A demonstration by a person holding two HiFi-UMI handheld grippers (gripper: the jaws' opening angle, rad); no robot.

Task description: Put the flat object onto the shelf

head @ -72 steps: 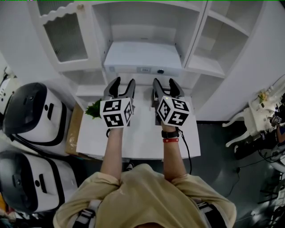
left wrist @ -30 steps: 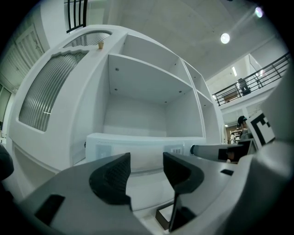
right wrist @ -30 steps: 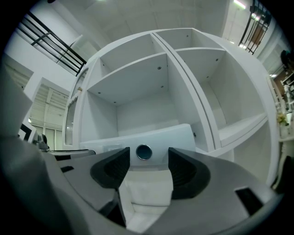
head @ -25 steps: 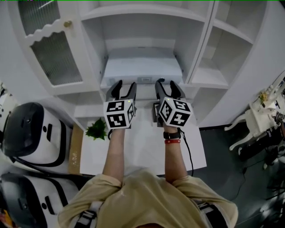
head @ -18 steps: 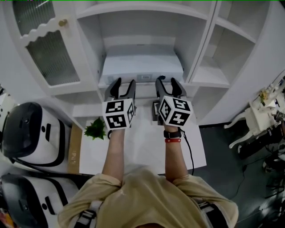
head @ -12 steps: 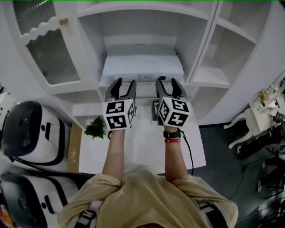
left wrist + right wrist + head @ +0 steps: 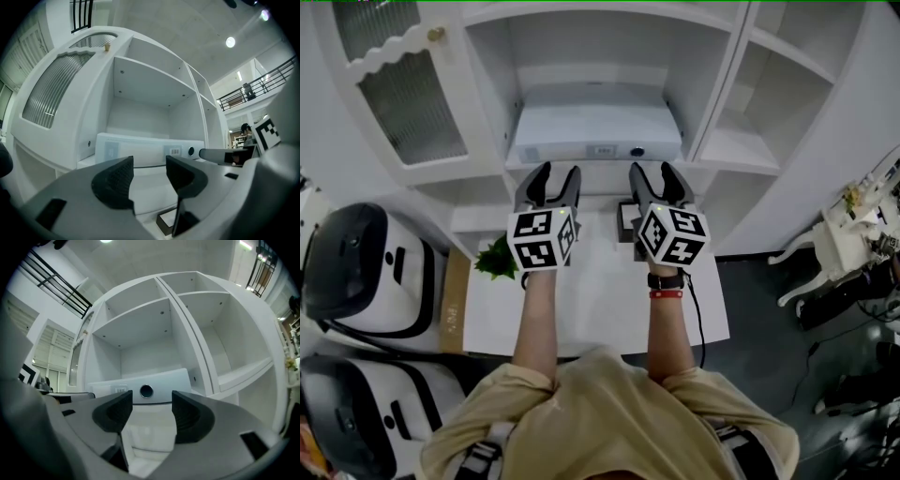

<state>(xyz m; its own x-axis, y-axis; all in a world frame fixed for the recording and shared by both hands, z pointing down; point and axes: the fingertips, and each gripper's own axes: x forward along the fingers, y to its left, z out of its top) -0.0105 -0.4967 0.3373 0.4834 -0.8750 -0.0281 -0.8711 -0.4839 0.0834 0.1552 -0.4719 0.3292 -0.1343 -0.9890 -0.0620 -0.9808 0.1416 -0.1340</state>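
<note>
The flat object is a white slab-like box (image 7: pixel 598 131) with a label and a round dark spot on its front edge. It lies on the middle shelf of the white cabinet (image 7: pixel 727 145). It also fills the shelf in the left gripper view (image 7: pixel 140 147) and in the right gripper view (image 7: pixel 154 380). My left gripper (image 7: pixel 556 178) and right gripper (image 7: pixel 652 176) are held side by side over the table, just short of the shelf's front edge. Both are open with nothing between the pads (image 7: pixel 115 180) (image 7: pixel 187 416), and neither touches the box.
Under the grippers is a white table (image 7: pixel 600 300) carrying a small dark-framed item (image 7: pixel 624 217) and a green plant (image 7: pixel 495 255) at its left edge. A ribbed-glass cabinet door (image 7: pixel 403 84) stands open at left. Two white rounded machines (image 7: pixel 356 272) sit left of the table.
The head view has shifted a little, so the cabinet sits slightly differently in the frame. Both grippers stay open in front of the shelf, and the box still lies on it.
</note>
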